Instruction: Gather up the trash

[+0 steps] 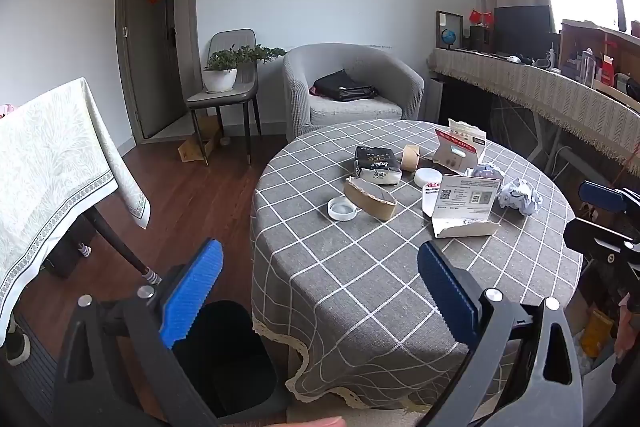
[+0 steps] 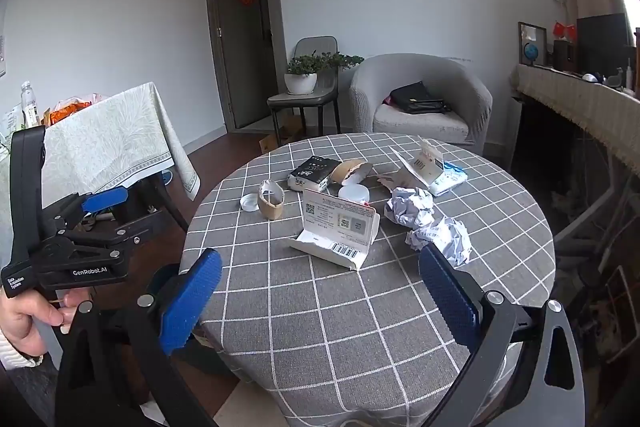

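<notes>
The left gripper (image 2: pixel 105 199) body reads "GenRobot.AI" and "Data Acquisition System".

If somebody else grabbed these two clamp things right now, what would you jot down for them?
Left gripper: open, empty, held short of the round table.
Right gripper: open, empty, over the table's near edge.
Trash on the table: two crumpled paper balls, open white box, tape rolls, black packet, lids, torn packaging at the back.
Black bin: on the floor, left of the table.
Done: apparently nothing. Left: everything goes in the bin.
</notes>
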`<state>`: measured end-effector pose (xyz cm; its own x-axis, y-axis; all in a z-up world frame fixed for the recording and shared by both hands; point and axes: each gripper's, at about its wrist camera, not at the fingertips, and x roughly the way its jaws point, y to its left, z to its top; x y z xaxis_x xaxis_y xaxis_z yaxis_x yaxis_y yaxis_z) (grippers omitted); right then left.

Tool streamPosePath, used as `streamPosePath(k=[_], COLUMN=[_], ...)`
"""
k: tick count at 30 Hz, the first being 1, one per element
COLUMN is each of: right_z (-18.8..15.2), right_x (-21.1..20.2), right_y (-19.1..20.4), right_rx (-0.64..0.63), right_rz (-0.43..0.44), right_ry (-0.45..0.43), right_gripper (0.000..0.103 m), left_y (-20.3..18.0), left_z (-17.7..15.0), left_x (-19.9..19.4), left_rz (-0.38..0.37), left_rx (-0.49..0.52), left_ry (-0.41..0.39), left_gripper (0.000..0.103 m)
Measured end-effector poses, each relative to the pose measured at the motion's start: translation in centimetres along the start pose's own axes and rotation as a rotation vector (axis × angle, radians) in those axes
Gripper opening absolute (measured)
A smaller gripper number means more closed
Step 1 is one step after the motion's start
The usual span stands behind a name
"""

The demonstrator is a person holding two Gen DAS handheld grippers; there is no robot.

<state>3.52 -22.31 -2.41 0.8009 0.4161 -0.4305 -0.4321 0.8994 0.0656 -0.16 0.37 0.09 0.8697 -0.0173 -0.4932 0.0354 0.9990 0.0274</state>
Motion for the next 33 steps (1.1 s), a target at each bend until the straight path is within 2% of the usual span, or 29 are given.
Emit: streamPosePath(k=[33], right_z=[-0.28], right_x=[-0.01], right_y=[-0.04], right_rx=[-0.004], right_rz=[-0.005], right_ry=[0.004], right_gripper=[0.1], left_y=[-0.23], left_z=[0.19], left_x=[0.0], left_rz=[-0.001], left_rx=[-0.004], left_ry=[0.003], left_gripper=[0.1])
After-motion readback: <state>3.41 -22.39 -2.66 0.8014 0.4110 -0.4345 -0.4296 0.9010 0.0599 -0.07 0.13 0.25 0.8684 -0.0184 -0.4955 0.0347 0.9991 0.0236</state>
